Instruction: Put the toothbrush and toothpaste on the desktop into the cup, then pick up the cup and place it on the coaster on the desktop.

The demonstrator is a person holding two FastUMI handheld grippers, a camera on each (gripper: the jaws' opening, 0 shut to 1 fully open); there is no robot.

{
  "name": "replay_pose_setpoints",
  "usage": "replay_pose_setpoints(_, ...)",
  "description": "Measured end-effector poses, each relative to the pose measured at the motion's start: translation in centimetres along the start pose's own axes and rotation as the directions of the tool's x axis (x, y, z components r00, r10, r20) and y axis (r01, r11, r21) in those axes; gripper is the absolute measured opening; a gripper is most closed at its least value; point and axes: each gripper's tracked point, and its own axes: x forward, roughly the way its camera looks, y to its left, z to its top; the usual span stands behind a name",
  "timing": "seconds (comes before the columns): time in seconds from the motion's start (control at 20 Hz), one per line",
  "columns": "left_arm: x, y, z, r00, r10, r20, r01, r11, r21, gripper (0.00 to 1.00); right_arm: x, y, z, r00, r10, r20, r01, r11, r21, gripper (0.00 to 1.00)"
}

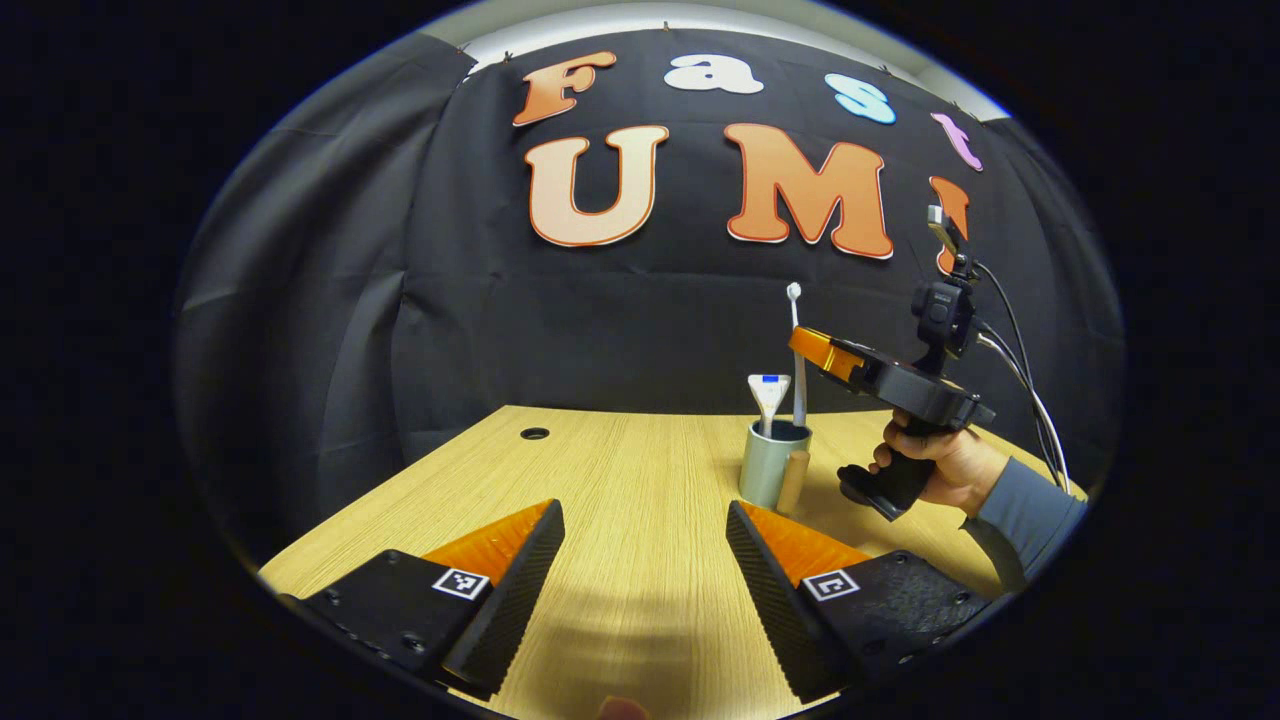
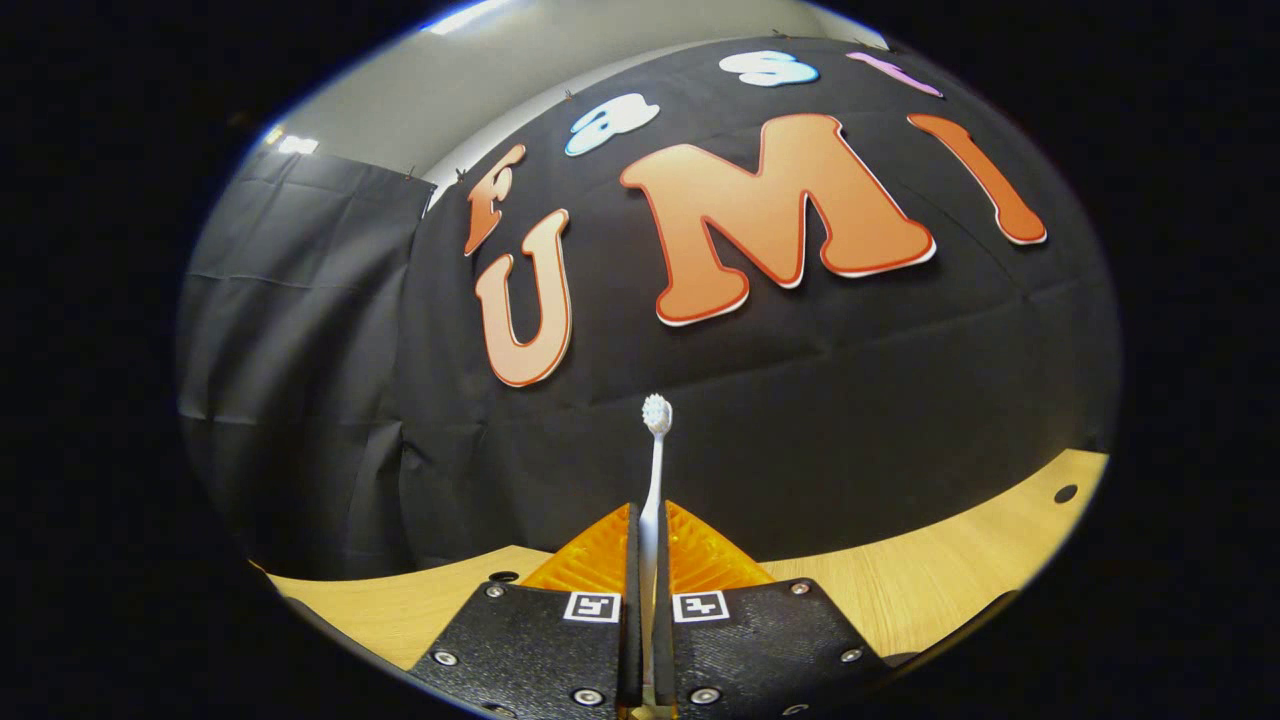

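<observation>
In the left gripper view, the left gripper (image 1: 645, 560) hovers low over the wooden tabletop (image 1: 620, 470), jaws spread wide and empty. At about 1 o'clock from it stands the metal cup (image 1: 768, 468), holding the toothpaste tube (image 1: 768, 398). The right gripper (image 1: 815, 348), held by a hand (image 1: 945, 465), has its jaws clamped on the white toothbrush (image 2: 652, 480), upright with its lower end in the cup.

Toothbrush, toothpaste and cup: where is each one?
toothbrush (image 2: 656, 415): right gripper view, on its bristle head.
toothpaste (image 1: 768, 392): left gripper view, on the flat end sticking up out of the cup.
cup (image 1: 763, 468): left gripper view, on its side wall.
</observation>
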Motion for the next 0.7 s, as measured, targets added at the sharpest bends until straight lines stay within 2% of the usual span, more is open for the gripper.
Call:
replay_pose_setpoints(0.35, 0.8, -1.0, -2.2, 0.999, -0.013, -0.05, 0.014, 1.0, 0.009, 0.98, -0.3, 0.1, -1.7, 1.0, 0.016, -0.025, -0.018, 0.997, -0.079, 0.08)
replay_pose_setpoints(0.55, 1.6, -1.9, -2.1, 0.998, -0.033, -0.049, 0.032, 0.999, -0.005, 0.98, -1.8, 0.9, -1.3, 0.994, 0.068, -0.081, -0.077, 0.991, -0.112, 0.14)
replay_pose_setpoints(0.7, 2.2, -2.9, -1.7, 0.998, -0.052, -0.047, 0.052, 0.999, -0.012, 0.98, -2.9, 0.9, -0.3, 0.993, 0.08, -0.091, -0.093, 0.985, -0.145, 0.26)
